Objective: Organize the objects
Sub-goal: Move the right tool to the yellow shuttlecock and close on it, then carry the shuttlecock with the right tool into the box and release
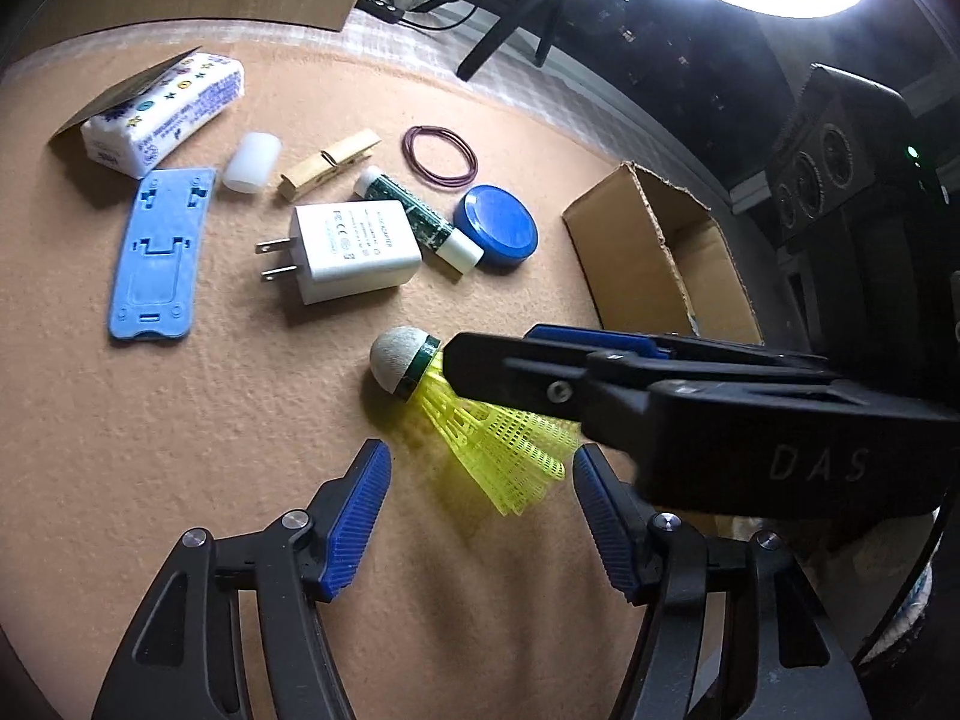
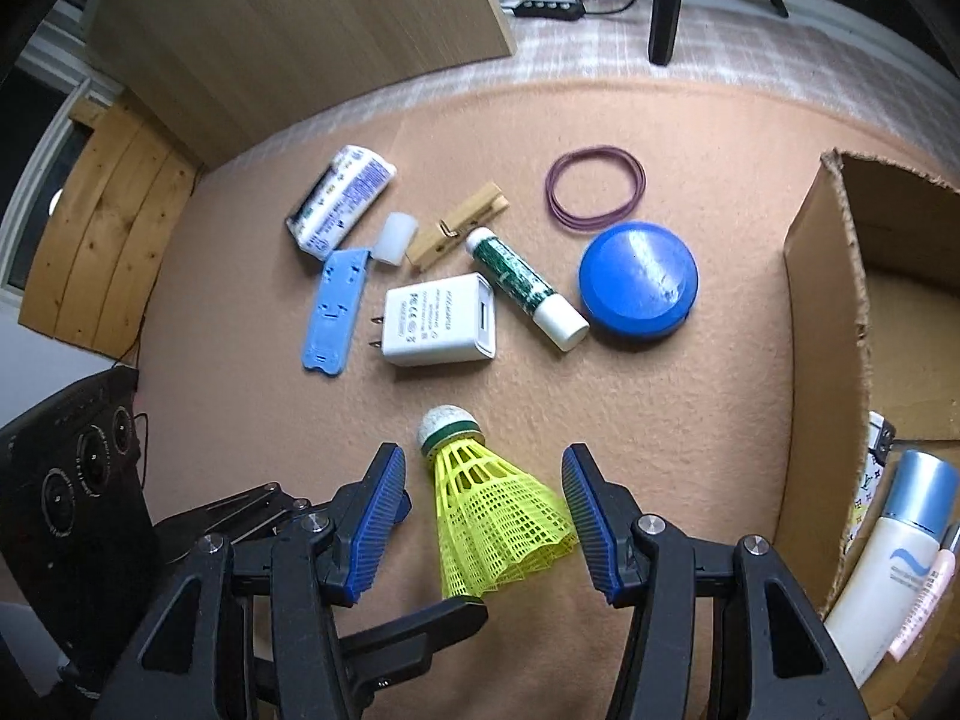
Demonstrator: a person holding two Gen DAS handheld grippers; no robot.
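A: Blue pads of the right hand-held gripper [image 2: 483, 510] are seen standing apart on either side of the yellow shuttlecock [image 2: 489, 510], which lies on the worktop [image 2: 690, 420] with its cork end pointing away. No pad is pressed on the skirt, so nothing is held.

B: And the left hand-held gripper [image 1: 480, 516]?

A: Its jaws are spread too and empty. The same shuttlecock [image 1: 456, 414] is seen just ahead of it, partly covered by the right one's black fingers, which reach in from the right.

B: Which step is judged to be in hand?

A: The pick-up of the shuttlecock, probably by the right. A closing on the skirt is called for, gently, since the mesh looks easily crushed; then a carry to the cardboard box [image 2: 822, 312] on the right, where bottles already lie. The charger [image 2: 438, 324], blue lid [image 2: 639, 282] and other items remain beyond.
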